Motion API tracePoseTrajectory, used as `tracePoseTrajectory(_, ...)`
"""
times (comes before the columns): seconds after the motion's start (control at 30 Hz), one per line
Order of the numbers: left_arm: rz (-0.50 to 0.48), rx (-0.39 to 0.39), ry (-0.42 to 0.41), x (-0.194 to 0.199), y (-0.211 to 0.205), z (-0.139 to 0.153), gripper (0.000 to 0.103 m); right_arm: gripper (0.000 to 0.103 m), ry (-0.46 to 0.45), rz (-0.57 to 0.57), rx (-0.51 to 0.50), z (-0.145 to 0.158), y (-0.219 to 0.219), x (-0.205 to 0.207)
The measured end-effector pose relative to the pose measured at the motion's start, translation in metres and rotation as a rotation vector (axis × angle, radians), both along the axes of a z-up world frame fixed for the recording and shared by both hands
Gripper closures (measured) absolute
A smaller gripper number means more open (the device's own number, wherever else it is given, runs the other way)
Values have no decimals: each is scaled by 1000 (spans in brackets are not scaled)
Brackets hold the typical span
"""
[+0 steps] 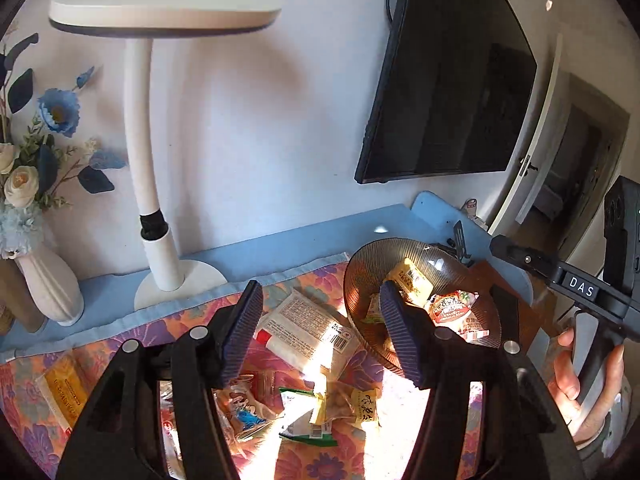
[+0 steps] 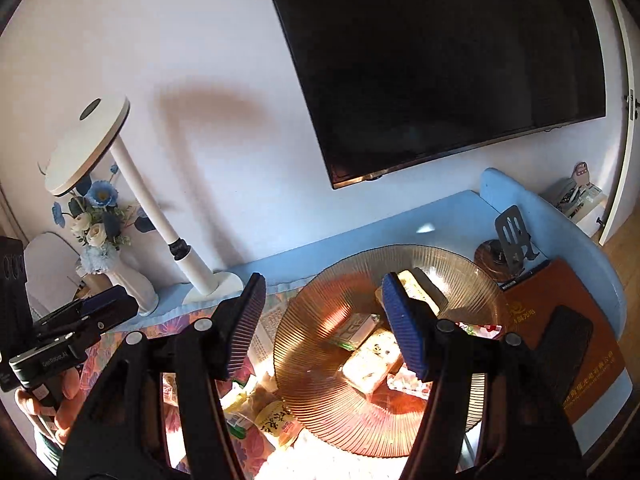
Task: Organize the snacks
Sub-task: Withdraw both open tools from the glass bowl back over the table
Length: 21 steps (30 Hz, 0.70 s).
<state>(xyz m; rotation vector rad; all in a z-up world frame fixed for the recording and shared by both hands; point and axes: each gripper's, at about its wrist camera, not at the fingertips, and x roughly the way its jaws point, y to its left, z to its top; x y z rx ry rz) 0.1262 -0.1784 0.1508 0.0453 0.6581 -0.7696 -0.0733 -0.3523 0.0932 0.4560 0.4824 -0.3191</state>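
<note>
Loose snack packets lie on a floral cloth [image 1: 344, 452]: a white packet [image 1: 308, 328], a yellow one [image 1: 362, 404], a green one [image 1: 304, 420] and a blue-and-white one [image 1: 244, 404]. My left gripper [image 1: 322, 332] hovers open above them with nothing between its pads. To the right is a ribbed amber glass bowl [image 2: 340, 280] holding several packets, among them a pale one [image 2: 372, 360] and a yellow one [image 2: 416, 284]. My right gripper [image 2: 324, 326] hangs open and empty over the bowl's left side. A hand [image 1: 576, 376] holds the right gripper's handle.
A white desk lamp [image 1: 160, 264] and a vase of blue and white flowers [image 1: 48, 280] stand at the back left on the blue tabletop [image 2: 440, 216]. A dark screen [image 2: 440, 60] hangs on the wall. A brown booklet [image 2: 560, 320] and a metal stand [image 2: 514, 236] lie right of the bowl.
</note>
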Motion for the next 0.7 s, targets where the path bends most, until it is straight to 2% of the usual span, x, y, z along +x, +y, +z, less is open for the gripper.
tracePoseTrajectory(0.17,125,-63,-43,-19,86,43,41,40,-37,110,-42,31,52,-4)
tracePoseTrajectory(0.27,212,-30,-112,-40,130,61,34,40,-53,176,-55,42,83,-5)
tracePoseTrajectory(0.4,304,11,-170,-67,178,67,27,40,-53,252,-60,44,120,-2)
tracePoseTrajectory(0.53,342,58,-169,-81,210,43,20,40,-9,310,-58,31,153,11)
tracePoseTrajectory(0.7,305,127,-59,-75,229,-18,20,40,71,362,-25,0,181,27)
